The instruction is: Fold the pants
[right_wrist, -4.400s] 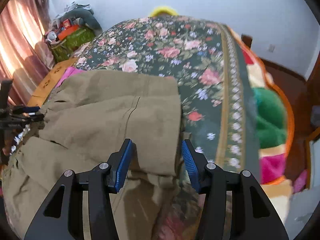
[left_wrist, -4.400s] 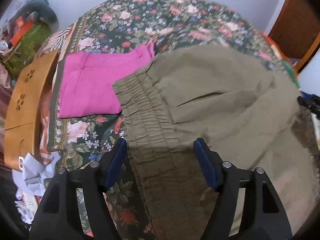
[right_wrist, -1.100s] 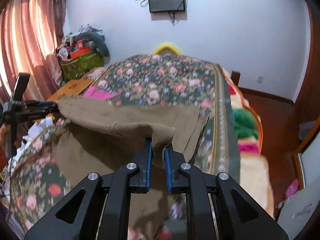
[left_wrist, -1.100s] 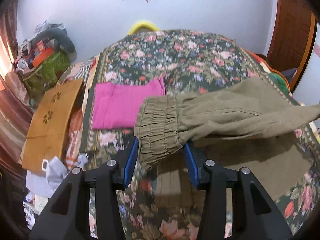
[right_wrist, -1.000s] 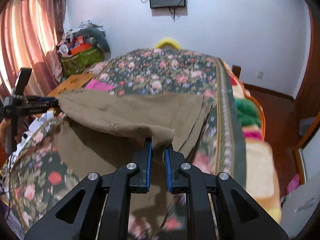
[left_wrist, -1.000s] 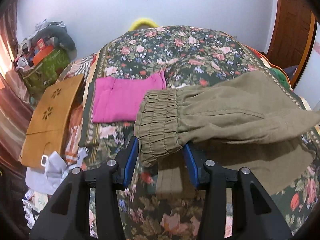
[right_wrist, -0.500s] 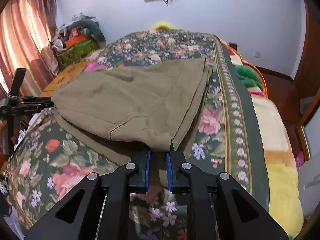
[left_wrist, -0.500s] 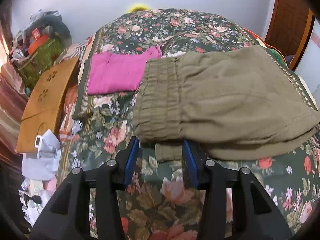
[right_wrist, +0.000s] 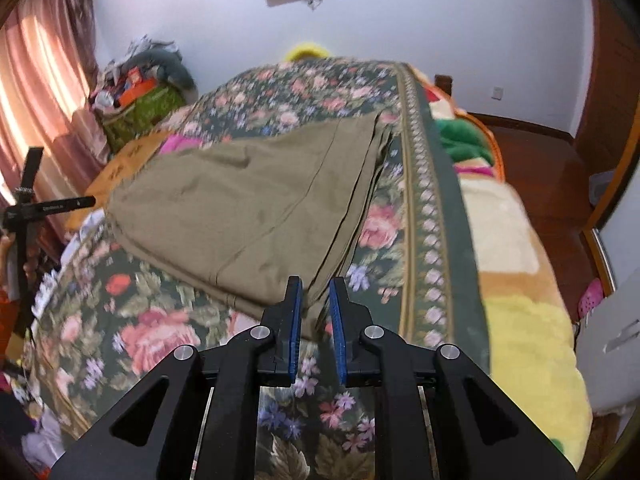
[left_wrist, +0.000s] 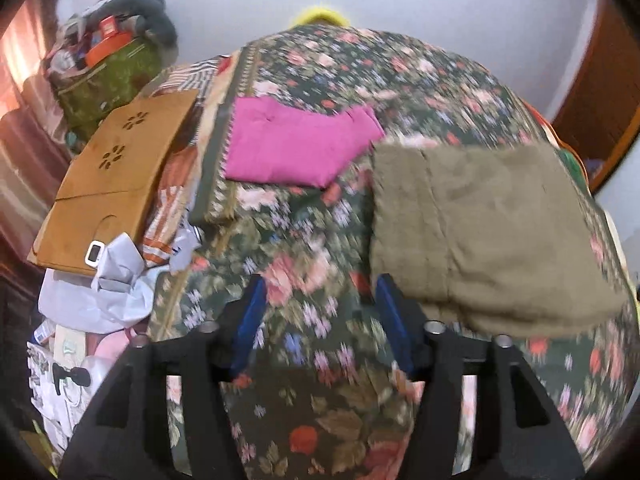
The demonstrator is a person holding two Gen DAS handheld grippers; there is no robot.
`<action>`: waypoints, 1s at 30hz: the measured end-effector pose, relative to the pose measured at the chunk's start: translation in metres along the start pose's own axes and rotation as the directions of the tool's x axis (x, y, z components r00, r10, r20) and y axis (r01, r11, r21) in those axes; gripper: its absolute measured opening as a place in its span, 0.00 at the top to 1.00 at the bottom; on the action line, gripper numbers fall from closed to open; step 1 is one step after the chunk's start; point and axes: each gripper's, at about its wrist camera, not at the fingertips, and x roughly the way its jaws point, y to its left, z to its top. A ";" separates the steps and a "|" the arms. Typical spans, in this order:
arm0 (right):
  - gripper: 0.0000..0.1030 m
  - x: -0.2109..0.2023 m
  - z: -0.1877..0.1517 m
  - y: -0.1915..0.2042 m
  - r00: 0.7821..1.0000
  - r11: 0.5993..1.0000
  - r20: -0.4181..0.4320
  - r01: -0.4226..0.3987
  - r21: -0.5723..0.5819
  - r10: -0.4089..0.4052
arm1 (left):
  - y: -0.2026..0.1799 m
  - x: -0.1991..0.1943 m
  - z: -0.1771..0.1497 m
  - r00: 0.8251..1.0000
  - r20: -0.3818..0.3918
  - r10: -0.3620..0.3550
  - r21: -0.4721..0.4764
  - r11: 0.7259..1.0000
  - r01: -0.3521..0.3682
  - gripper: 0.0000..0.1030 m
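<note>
Folding: olive pants lie doubled on the bed.
Left tool: wide, empty.
Right tool: narrow gap; hem corner between your fingers may snag and undo the fold.

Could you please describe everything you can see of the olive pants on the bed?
The olive pants lie folded in layers on the floral bedspread, matte woven fabric, gathered waistband on the side toward the pink garment, not touching it. The left gripper is open and clear; the right gripper has its jaws slightly apart at the near corner.
</note>
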 end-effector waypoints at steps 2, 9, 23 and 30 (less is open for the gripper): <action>0.77 -0.002 0.007 0.000 1.000 1.000 0.013 -0.018 0.022 0.018 | 0.004 0.006 0.013 1.000 -0.003 -0.029 -0.045 0.999 0.028 0.39; 0.60 0.027 0.017 0.016 0.997 0.996 -0.024 -0.076 0.039 0.077 | -0.014 0.048 0.033 0.992 -0.086 -0.092 -0.073 0.994 0.086 0.39; 0.64 0.071 -0.006 0.011 0.970 0.994 -0.222 -0.105 -0.008 0.101 | -0.055 0.051 0.004 0.971 -0.181 -0.157 0.061 0.983 0.171 0.79; 0.65 0.068 -0.008 -0.002 0.970 0.996 -0.234 -0.070 -0.048 0.057 | -0.059 0.026 -0.022 0.973 -0.172 -0.152 0.076 0.983 0.167 0.81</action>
